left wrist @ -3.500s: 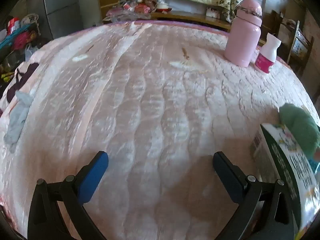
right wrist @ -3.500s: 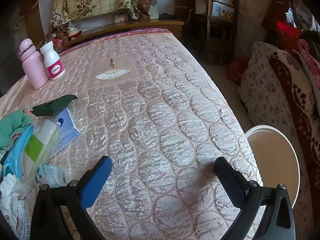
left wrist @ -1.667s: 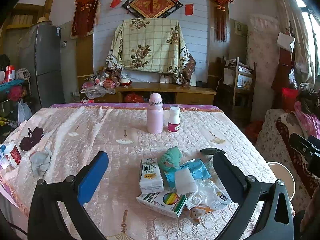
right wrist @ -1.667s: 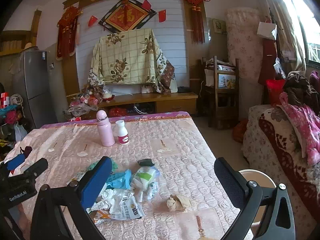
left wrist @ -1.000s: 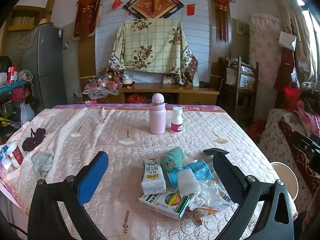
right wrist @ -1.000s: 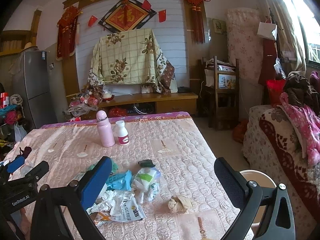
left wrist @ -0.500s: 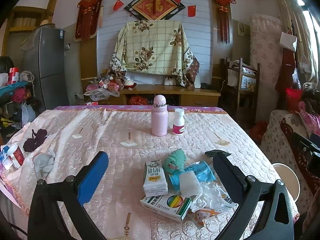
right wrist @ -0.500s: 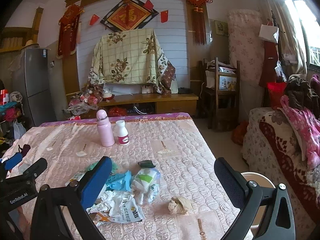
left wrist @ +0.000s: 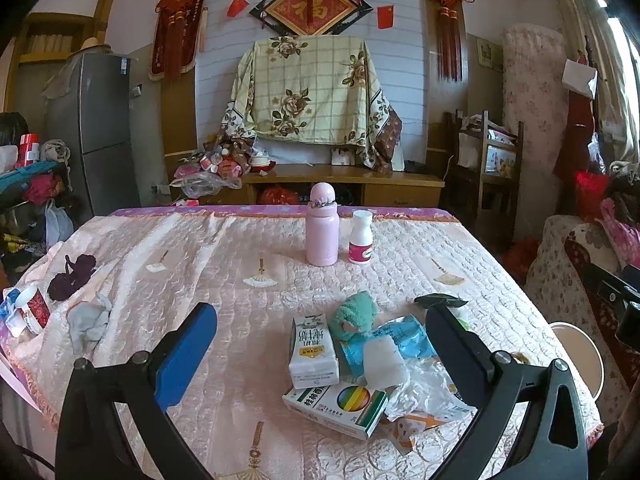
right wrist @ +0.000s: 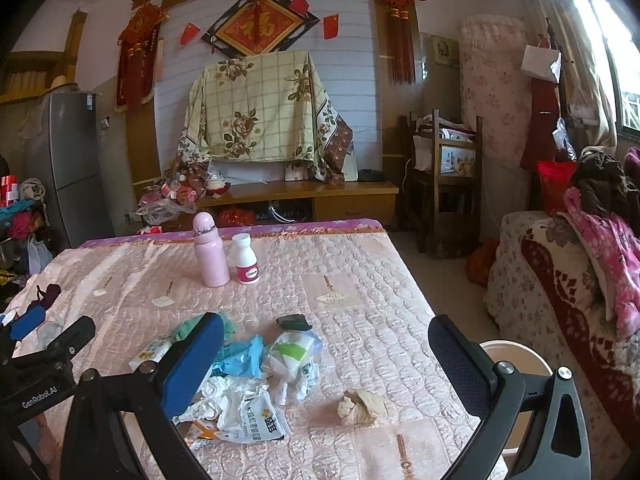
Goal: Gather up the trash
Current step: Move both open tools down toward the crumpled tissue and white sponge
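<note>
A heap of trash lies near the front of a table with a pink quilted cover (left wrist: 224, 264): a white milk carton (left wrist: 313, 352), a green-and-white box (left wrist: 336, 404), a blue wrapper (left wrist: 404, 338), a green cloth ball (left wrist: 354, 316), crumpled white plastic (right wrist: 236, 400) and a crumpled beige paper wad (right wrist: 360, 406). A round beige bin (right wrist: 516, 360) stands on the floor at the table's right edge. My left gripper (left wrist: 320, 350) is open and empty above the heap. My right gripper (right wrist: 320, 356) is open and empty, above the heap and wad.
A pink bottle (left wrist: 322, 236) and a white pill bottle (left wrist: 360, 238) stand at the table's far middle. A grey rag (left wrist: 88, 324), a dark cloth (left wrist: 74, 276) and a red cup (left wrist: 32, 310) lie at its left edge. A covered sofa (right wrist: 560, 300) stands at right.
Both grippers rose from close above the table cover to a high, level view of the whole table, then drifted slightly. Both stayed open.
</note>
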Tool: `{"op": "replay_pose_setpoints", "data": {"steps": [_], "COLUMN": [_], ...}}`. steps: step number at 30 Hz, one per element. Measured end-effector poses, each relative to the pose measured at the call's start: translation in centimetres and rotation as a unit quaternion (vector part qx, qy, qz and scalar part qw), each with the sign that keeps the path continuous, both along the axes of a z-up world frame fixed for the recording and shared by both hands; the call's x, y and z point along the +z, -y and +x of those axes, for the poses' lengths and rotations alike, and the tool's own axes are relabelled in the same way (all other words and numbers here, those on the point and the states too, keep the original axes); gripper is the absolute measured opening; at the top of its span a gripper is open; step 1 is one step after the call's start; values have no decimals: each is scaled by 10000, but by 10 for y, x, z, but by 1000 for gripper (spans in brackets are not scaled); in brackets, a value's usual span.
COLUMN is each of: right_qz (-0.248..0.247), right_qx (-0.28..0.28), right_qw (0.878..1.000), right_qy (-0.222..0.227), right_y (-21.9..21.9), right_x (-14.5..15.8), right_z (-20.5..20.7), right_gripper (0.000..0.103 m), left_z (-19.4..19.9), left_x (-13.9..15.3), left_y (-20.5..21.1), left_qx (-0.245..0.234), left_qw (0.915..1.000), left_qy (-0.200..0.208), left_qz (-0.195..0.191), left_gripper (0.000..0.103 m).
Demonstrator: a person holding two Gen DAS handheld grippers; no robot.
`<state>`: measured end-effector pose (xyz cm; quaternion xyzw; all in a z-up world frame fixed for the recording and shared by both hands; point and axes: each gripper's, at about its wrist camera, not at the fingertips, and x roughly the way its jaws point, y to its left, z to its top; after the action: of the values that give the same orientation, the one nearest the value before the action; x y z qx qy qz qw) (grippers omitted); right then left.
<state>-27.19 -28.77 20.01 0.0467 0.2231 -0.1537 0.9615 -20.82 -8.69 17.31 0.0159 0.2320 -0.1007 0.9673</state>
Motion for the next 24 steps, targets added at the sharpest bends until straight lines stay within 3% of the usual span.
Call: {"op": "replay_pose_setpoints", "data": {"steps": [24], "right_qz": [34], "right_qx": [53], "right_qw": [9997], "right_qy": [-241], "right_y": [6], "right_x": [-14], "right_z": [7], "right_gripper": [103], "left_z": [13], "left_x": [-10], "left_y": [-3], "left_qx": [117], "left_qw": [9996], "left_qy": [-247], "left_qz": [52], "left_gripper": [103]}}
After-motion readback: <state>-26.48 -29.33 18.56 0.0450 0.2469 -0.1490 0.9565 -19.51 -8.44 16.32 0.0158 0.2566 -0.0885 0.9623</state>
